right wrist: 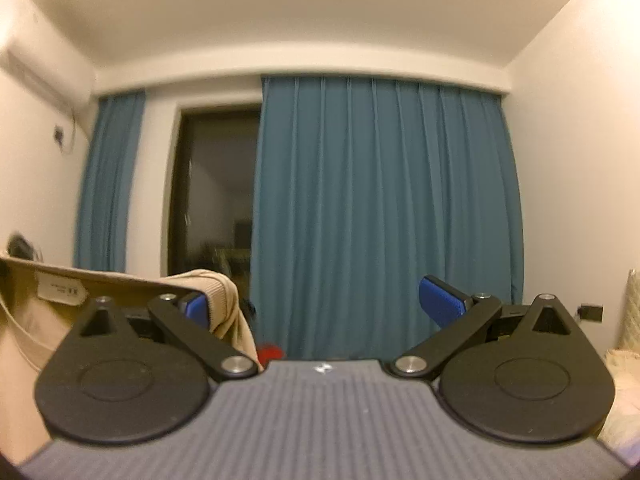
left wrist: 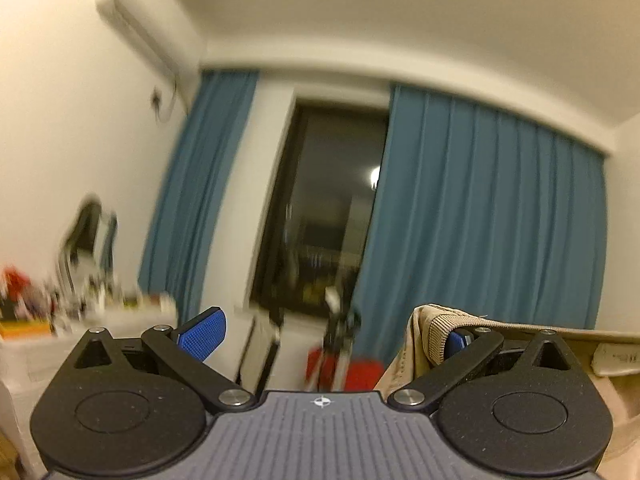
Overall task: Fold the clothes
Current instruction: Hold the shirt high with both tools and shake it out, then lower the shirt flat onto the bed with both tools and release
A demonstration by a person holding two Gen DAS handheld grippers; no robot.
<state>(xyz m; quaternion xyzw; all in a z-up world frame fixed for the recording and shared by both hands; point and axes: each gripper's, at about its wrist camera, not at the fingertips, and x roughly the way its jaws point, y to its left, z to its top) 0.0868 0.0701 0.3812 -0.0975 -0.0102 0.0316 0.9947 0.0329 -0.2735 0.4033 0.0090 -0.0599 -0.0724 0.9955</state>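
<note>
Blue curtains (right wrist: pixel 380 208) flank a dark window (left wrist: pixel 328 208), perhaps a door

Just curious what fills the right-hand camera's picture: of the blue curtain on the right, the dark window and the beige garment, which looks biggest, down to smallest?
1. Blue curtain, clearly largest.
2. Dark window.
3. Beige garment, but it is partly hidden and nearest the camera, so its rank against the window is unsure.

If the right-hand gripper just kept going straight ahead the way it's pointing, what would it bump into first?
Probably the blue curtain across the room. The right gripper is open, and nothing shows between its fingers before that, though depth is hard to judge.
</note>
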